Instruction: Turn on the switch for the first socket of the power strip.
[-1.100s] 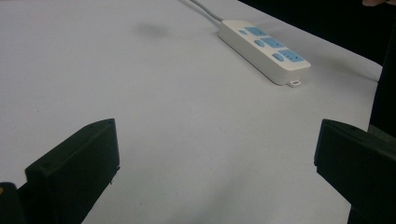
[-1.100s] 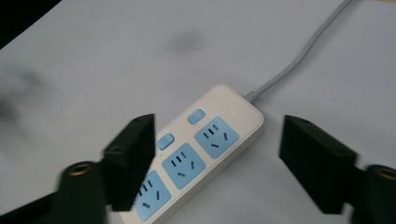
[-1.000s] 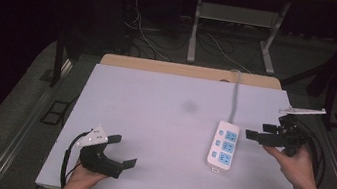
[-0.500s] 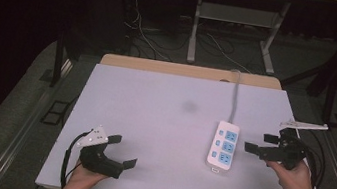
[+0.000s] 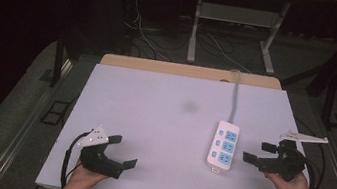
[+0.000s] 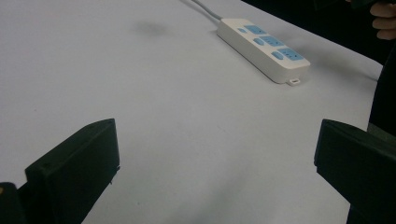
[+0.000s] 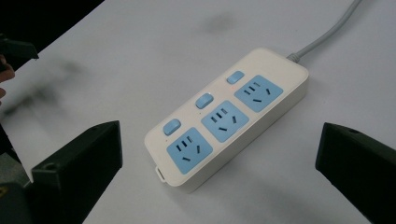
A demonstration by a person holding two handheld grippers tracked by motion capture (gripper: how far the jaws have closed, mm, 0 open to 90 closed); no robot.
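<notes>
A white power strip (image 5: 224, 146) with three blue sockets and three blue switches lies on the right half of the white table (image 5: 152, 122); its grey cable (image 5: 234, 96) runs to the far edge. The strip (image 7: 226, 119) sits just ahead of my right gripper (image 7: 219, 172), whose jaws stand wide open and empty. In the high view my right gripper (image 5: 261, 153) hovers just right of the strip. My left gripper (image 5: 122, 151) rests open and empty near the front left edge. From the left gripper (image 6: 215, 177), the strip (image 6: 263, 48) lies far off.
A faint dark smudge (image 5: 189, 106) marks the table's middle. A wooden board (image 5: 160, 66) lines the far edge. Cables and a metal stand (image 5: 230, 38) sit on the floor behind. Dark floor surrounds the table.
My right gripper has drawn back toward the front right and lowered, ending just right of the strip's near end. The left gripper has stayed still.
</notes>
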